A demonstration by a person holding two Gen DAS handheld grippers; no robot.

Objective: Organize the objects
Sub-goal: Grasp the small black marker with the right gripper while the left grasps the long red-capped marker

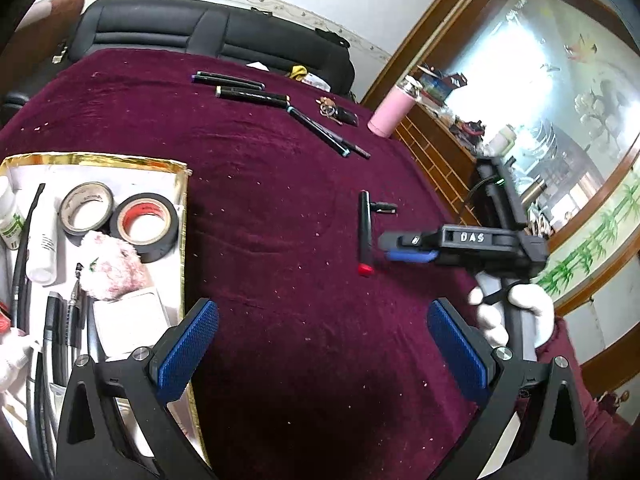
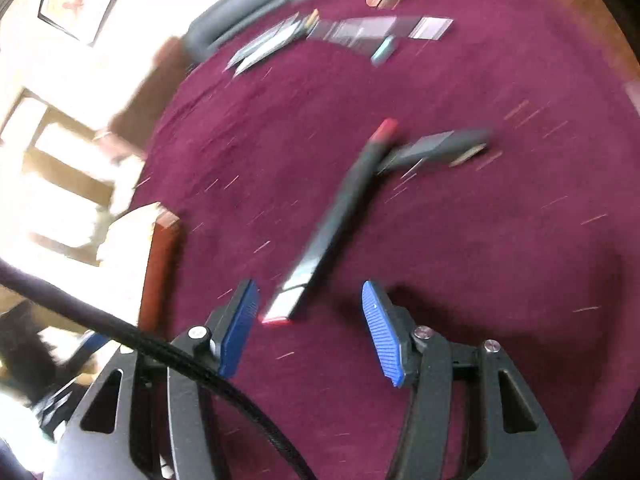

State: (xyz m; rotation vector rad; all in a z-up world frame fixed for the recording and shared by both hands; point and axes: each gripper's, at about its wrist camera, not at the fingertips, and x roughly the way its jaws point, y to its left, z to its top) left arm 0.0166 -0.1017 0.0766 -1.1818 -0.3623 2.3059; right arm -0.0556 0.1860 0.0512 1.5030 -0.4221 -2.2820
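A napped, matt maroon velvet cloth (image 1: 260,208) covers the bench, flecked with pale lint. The black plastic pen with a red cap (image 1: 365,236) looks smooth and faintly glossy. The left tongs (image 1: 322,344) carry ribbed blue rubber pads (image 1: 188,350) on matt black plastic arms. The gold-edged box (image 1: 96,159) shines like foil.
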